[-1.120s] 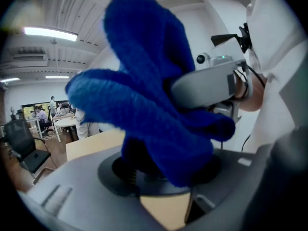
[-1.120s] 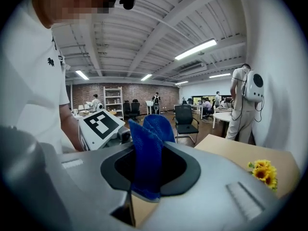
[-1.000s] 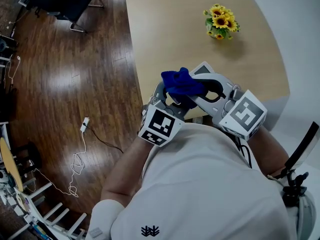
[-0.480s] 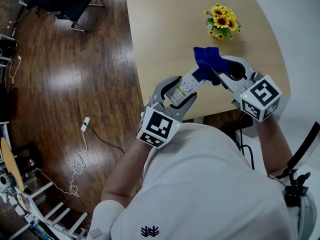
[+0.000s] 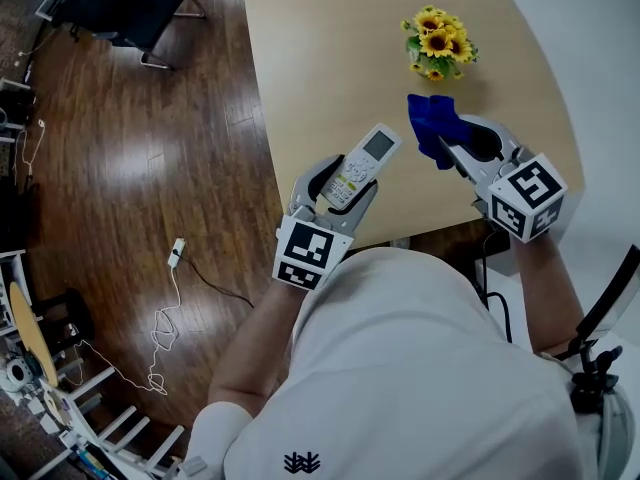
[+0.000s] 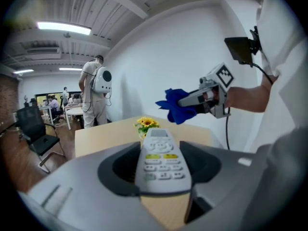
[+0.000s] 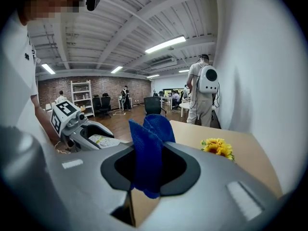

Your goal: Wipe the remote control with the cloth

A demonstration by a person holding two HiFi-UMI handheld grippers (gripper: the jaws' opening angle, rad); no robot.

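Currently, the left gripper [image 5: 338, 190] jaws clamp the remote control [image 5: 362, 160] over the table [image 5: 320, 58]; at its 3 o'clock, apart, the right gripper [image 5: 455, 148] jaws pinch the blue cloth [image 5: 432, 124].

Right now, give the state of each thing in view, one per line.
Remote control: held by left gripper, buttons up.
Cloth: bunched in right gripper, not touching remote control.
Left gripper: shut on remote control.
Right gripper: shut on cloth.
Sunflowers: upright on table.
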